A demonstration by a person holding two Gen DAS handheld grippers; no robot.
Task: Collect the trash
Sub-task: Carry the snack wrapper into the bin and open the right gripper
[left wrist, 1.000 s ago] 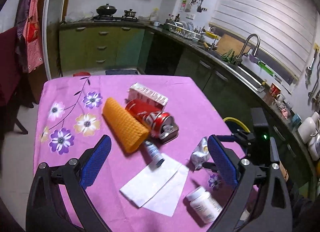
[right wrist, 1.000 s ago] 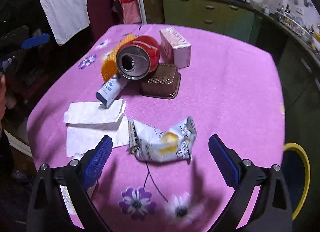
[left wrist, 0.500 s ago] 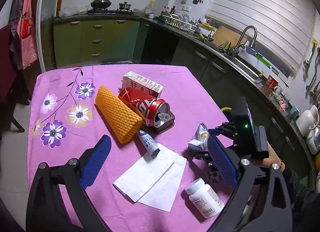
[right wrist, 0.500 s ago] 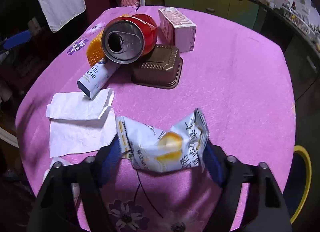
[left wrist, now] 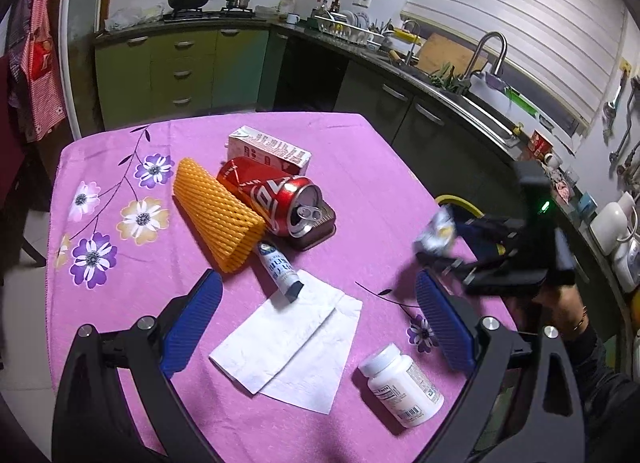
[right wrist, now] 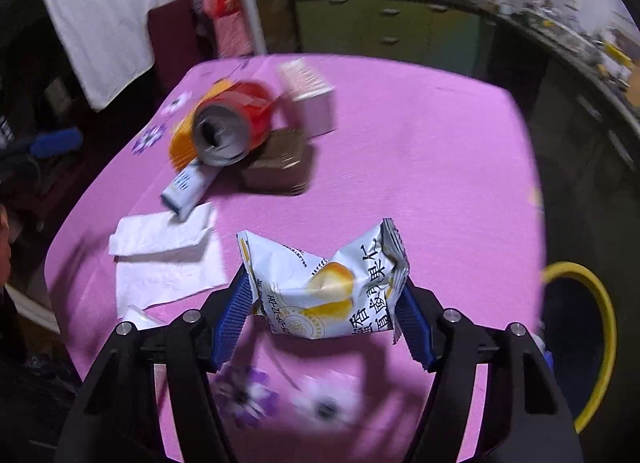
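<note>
A crumpled white and yellow snack wrapper hangs just above the pink tablecloth. My right gripper is closing on it, and both blue pads press its ends. In the left wrist view the same wrapper is up in the air at the table's right edge. My left gripper stands open over a white napkin, holding nothing. Beyond it lie a small tube, a red can, an orange foam net, a pink carton and a brown tray.
A white pill bottle lies near the table's front right. A yellow-rimmed bin stands on the floor just off the right edge. Kitchen counters and a sink run along the far and right walls.
My right gripper has come down around the wrapper, closed on it and lifted it off the cloth toward the right edge. The left gripper stayed open and edged nearer the napkin.
</note>
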